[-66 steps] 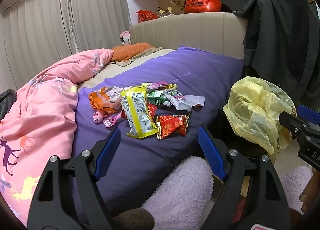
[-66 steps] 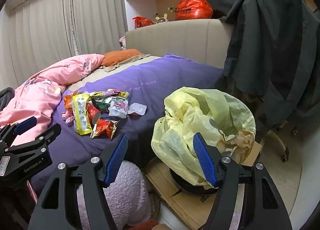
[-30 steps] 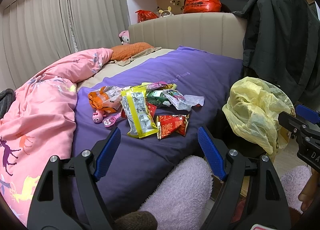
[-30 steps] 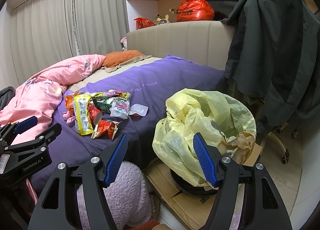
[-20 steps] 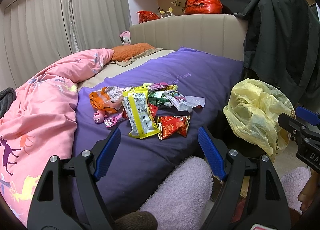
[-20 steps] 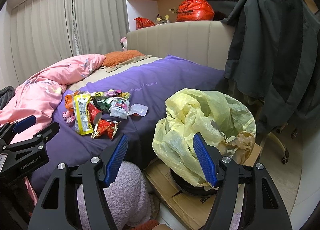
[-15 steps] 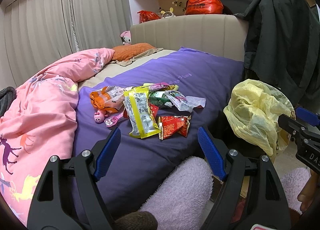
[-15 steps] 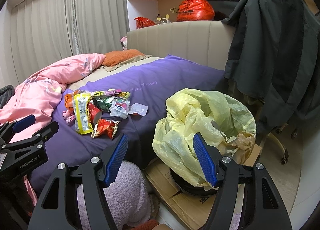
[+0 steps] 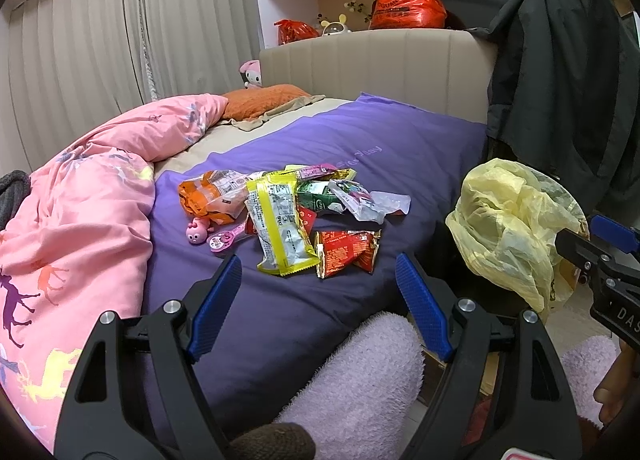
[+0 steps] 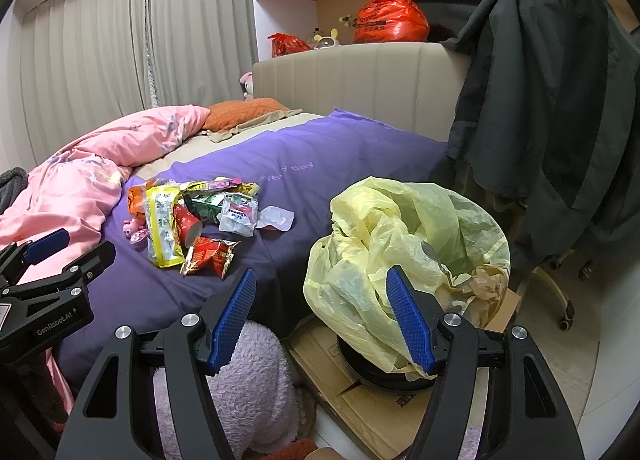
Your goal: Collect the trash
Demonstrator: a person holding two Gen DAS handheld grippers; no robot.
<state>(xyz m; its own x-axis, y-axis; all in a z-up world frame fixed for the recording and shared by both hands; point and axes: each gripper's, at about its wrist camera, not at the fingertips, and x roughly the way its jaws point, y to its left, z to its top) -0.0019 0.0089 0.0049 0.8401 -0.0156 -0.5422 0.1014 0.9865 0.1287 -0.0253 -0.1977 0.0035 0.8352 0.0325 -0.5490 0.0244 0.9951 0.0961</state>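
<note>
Wrappers [image 9: 304, 215] heaped on purple bedspread [image 9: 400, 147]; yellow-lined bin [image 10: 408, 244] beside bed.
Left gripper [image 9: 318, 300], right gripper [image 10: 320, 312]: both released, empty. Advice: pinch red packet [image 9: 346, 248] at its edge first.

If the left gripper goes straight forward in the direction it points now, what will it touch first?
Probably the red snack packet, the nearest piece of the wrapper pile on the purple blanket. The open left gripper frames it and the yellow wrapper beside it. Depth is uncertain; aimed lower, it may touch blanket first.
</note>
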